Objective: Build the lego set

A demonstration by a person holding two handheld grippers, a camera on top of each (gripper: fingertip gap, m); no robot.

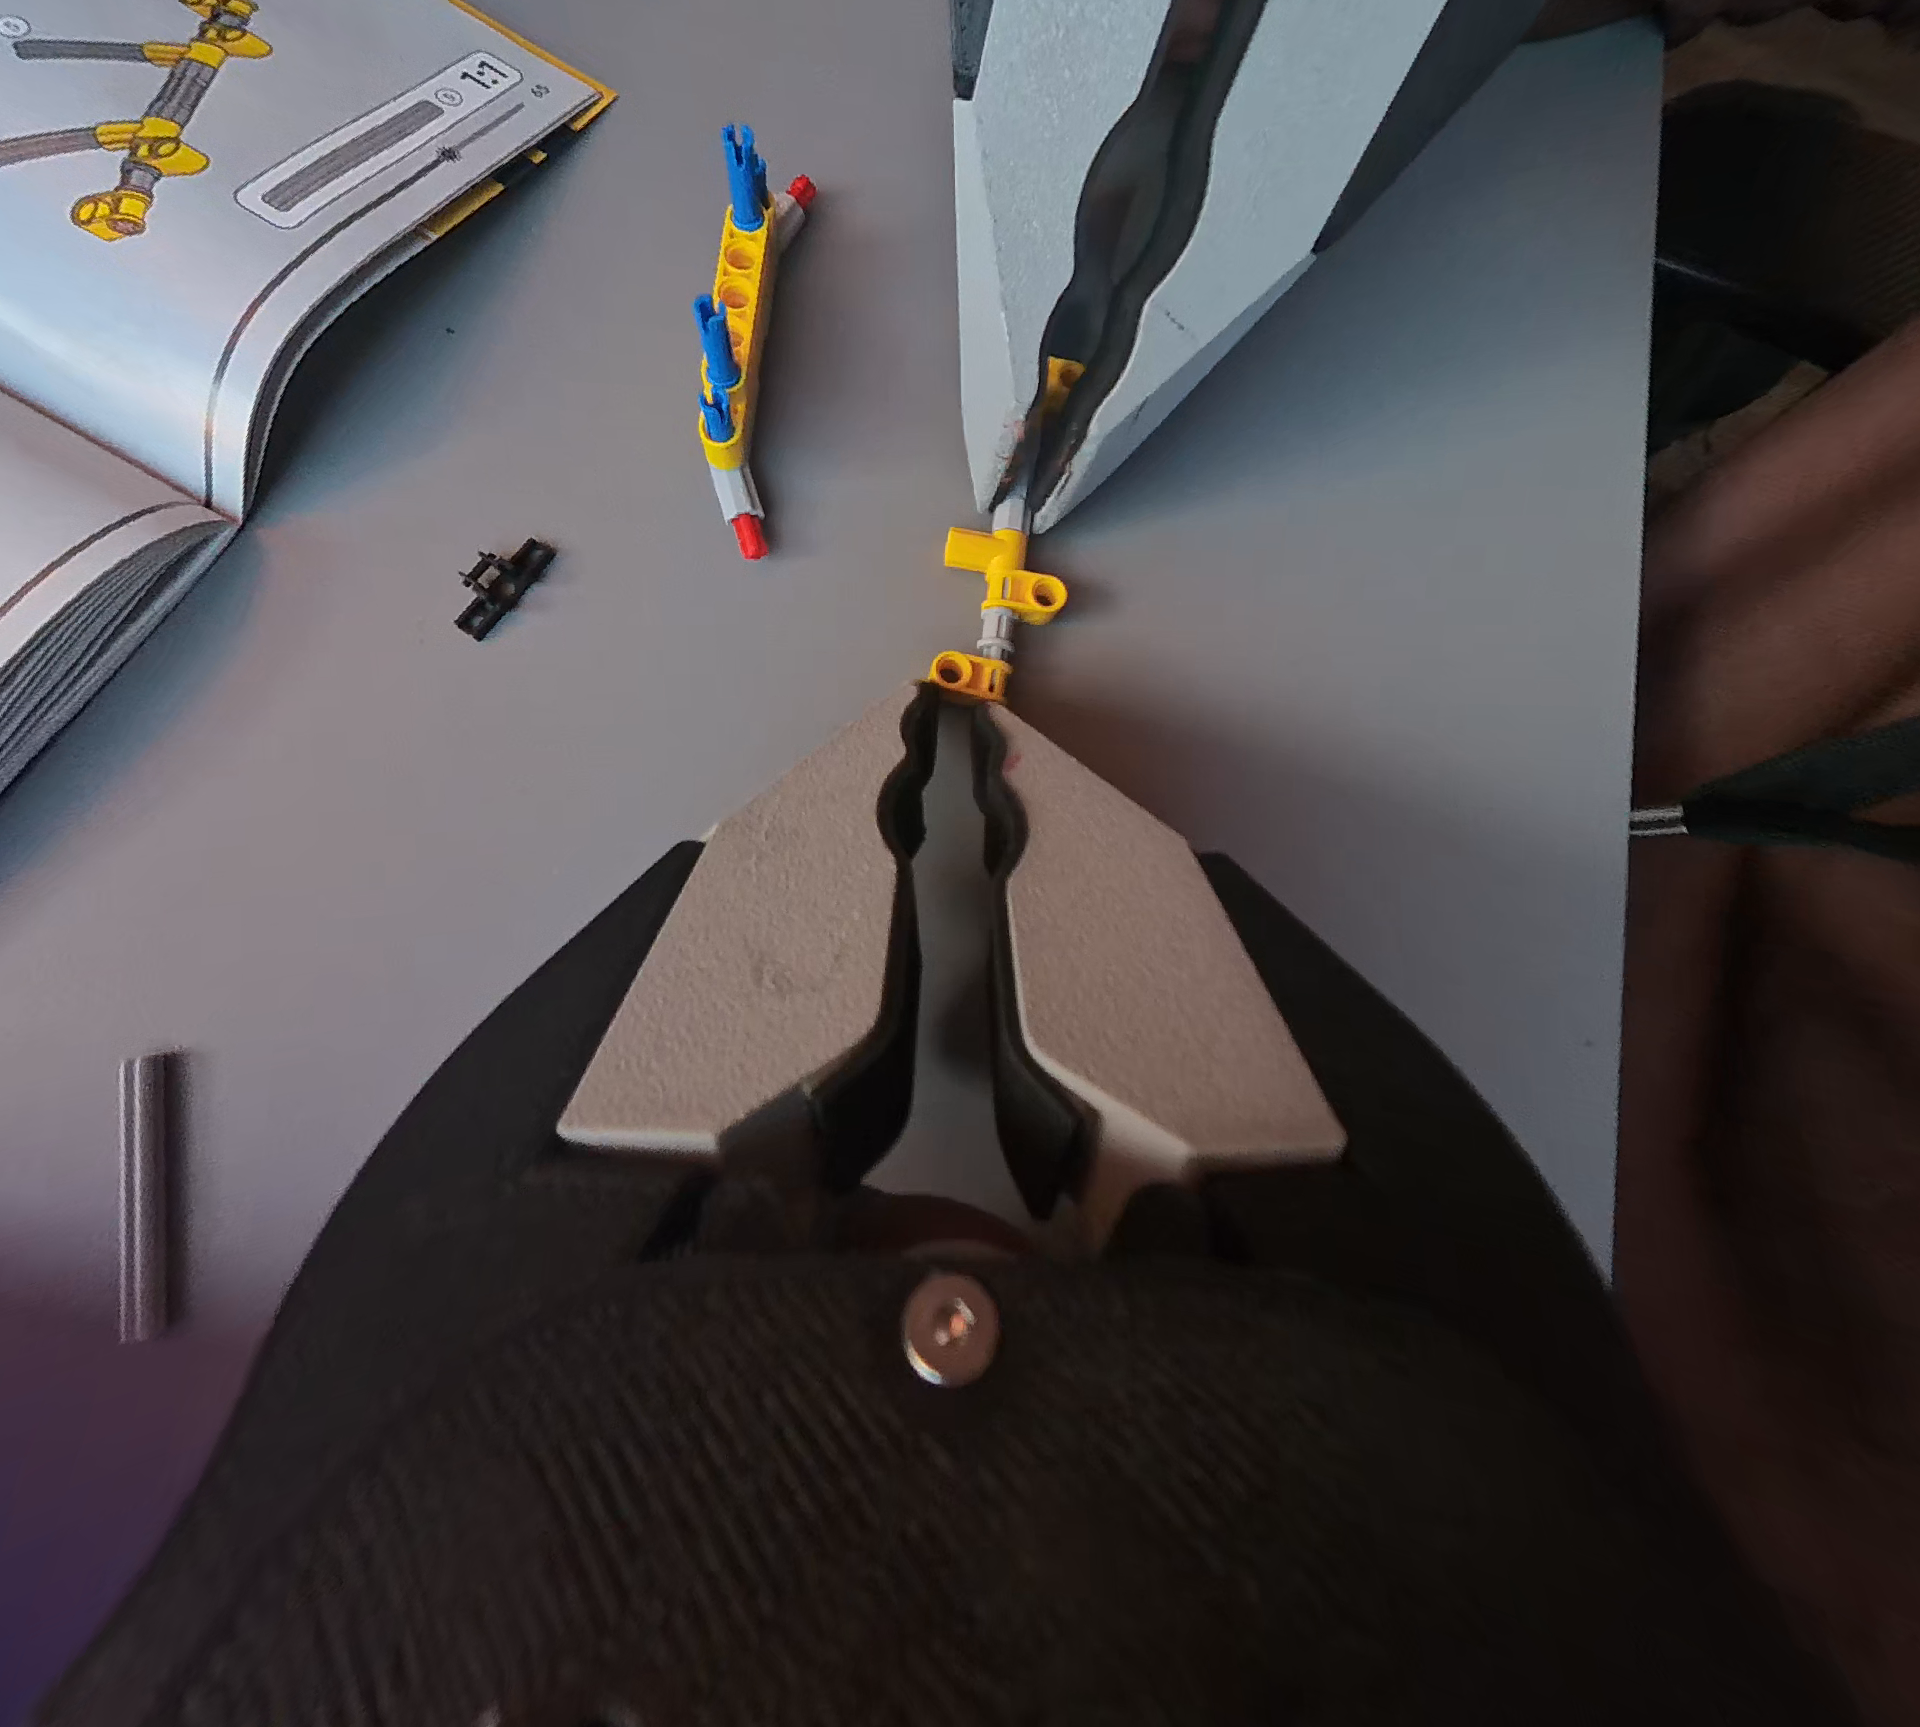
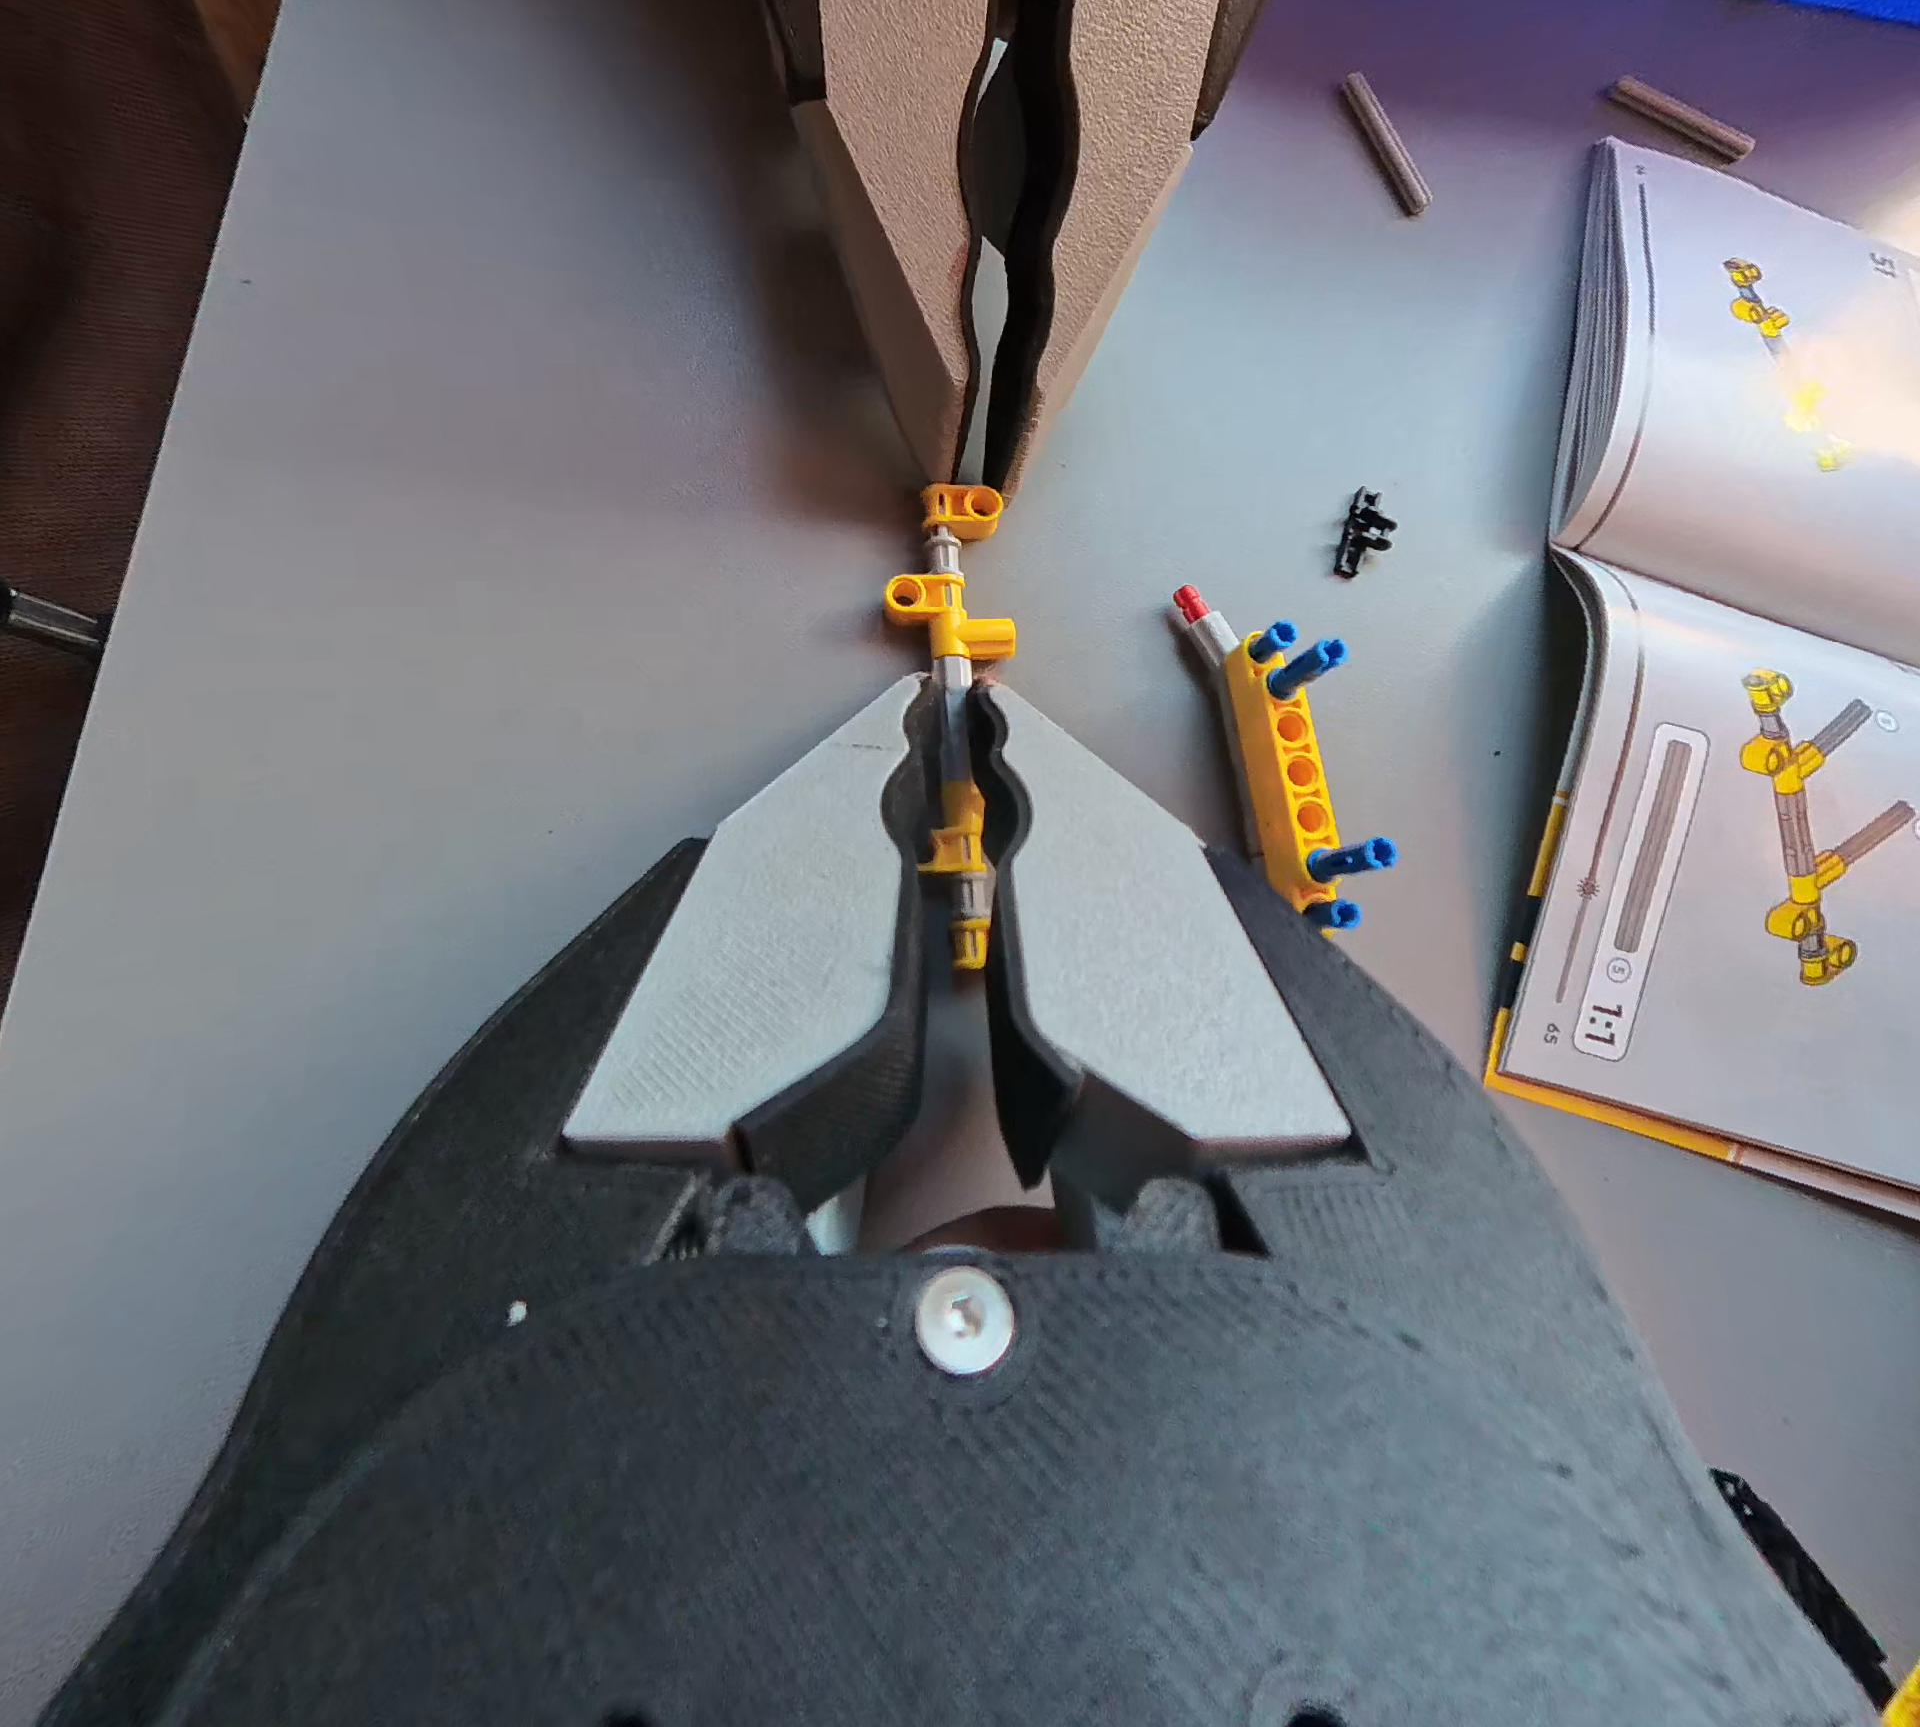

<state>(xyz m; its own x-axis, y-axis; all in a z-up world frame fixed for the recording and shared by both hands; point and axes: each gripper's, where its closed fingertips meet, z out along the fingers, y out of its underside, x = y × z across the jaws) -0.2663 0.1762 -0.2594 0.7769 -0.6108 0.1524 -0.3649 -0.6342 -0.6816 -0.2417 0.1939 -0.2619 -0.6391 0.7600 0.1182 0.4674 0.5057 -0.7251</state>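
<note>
**Inspector:** Report both grippers and the workpiece.

**Operator:** My right gripper [image 2: 951,690], grey-faced fingers on a black printed body, is clamped on the thin grey axle assembly with yellow connectors [image 2: 951,628]. The rear part of the assembly sits between the dark wavy pads; the front part projects past the tips over the grey table [image 2: 499,534]. My left gripper [image 1: 954,709], tan-faced on a black body, is at the far end of the same assembly. Its tips are nearly together and meet the last small yellow connector with two round holes [image 1: 968,675]. I cannot tell whether they are pinching it or only touching it.

**Inspector:** Position of the two grippers relative to each other?

**Operator:** Tip to tip, facing one another, the assembly bridging the gap just above the table near its edge.

**Inspector:** Other items on the surface?

**Operator:** A yellow holed beam with blue pins and red-tipped grey ends [image 1: 740,337] lies near the assembly, apart from it. A small black link piece [image 1: 504,586] lies between that beam and the open instruction booklet [image 1: 260,243]. A dark grey ribbed rod [image 1: 145,1194] lies well apart in the left wrist view; the right wrist view shows two such rods [image 2: 1387,142] beyond the booklet.
</note>
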